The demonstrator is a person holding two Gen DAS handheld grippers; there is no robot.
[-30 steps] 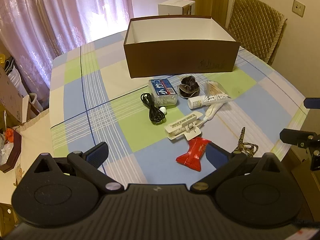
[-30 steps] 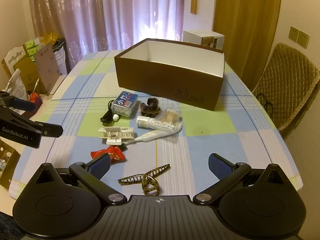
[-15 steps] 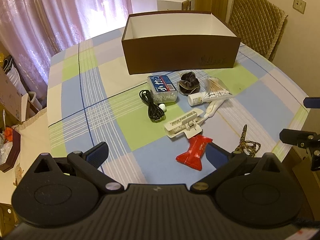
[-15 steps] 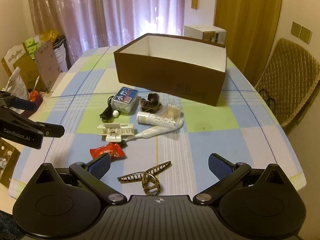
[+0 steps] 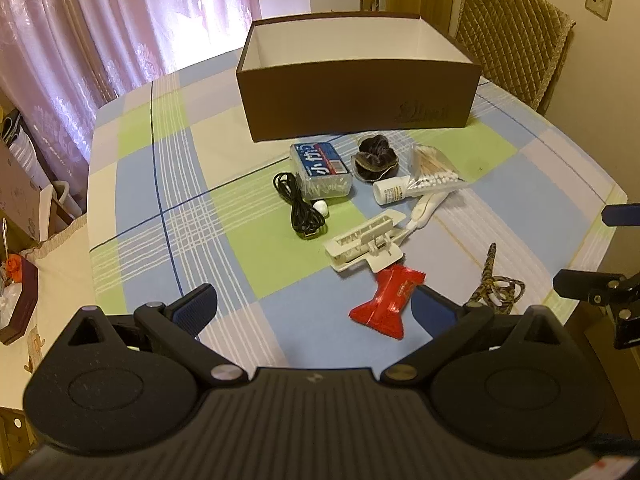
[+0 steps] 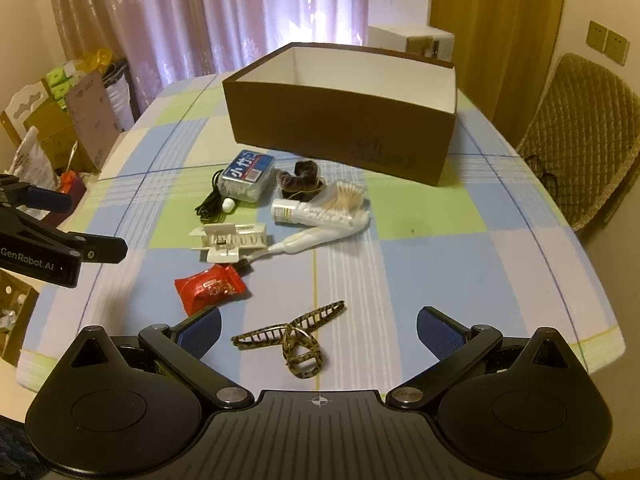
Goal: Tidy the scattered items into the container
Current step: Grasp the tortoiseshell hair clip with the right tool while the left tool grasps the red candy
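Here's the brown box [image 5: 356,108] sitting in the upper centre of the left wrist view, open at the top, white inside, and what shows of the interior is bare walls; the floor of it is hidden behind the near wall. From the right wrist view the same box [image 6: 340,128] sits upper centre, again only white inner walls visible.

Everything else lies out on the checked tablecloth [image 5: 168,200] in front of the box. Just below its near wall: a blue-labelled clear case [image 5: 322,170], a dark scrunchie [image 5: 374,158] beside it, and a bag of cotton swabs [image 5: 434,174] lying over a small white bottle [image 5: 390,192]. A black cable [image 5: 298,210] coils to the left of the case. Lower down, a white plastic clip [image 5: 364,242], then a red wrapper [image 5: 390,300] at lower centre, close to the right finger of the left gripper [image 5: 316,306]. That gripper is spread wide, nothing between its fingers.

Over in the right wrist view, a patterned hair claw [image 6: 290,338] lies at bottom centre, squarely between the wide-spread fingers of the right gripper [image 6: 320,326], not touched by either pad. The red wrapper [image 6: 210,288] sits just above the left finger.
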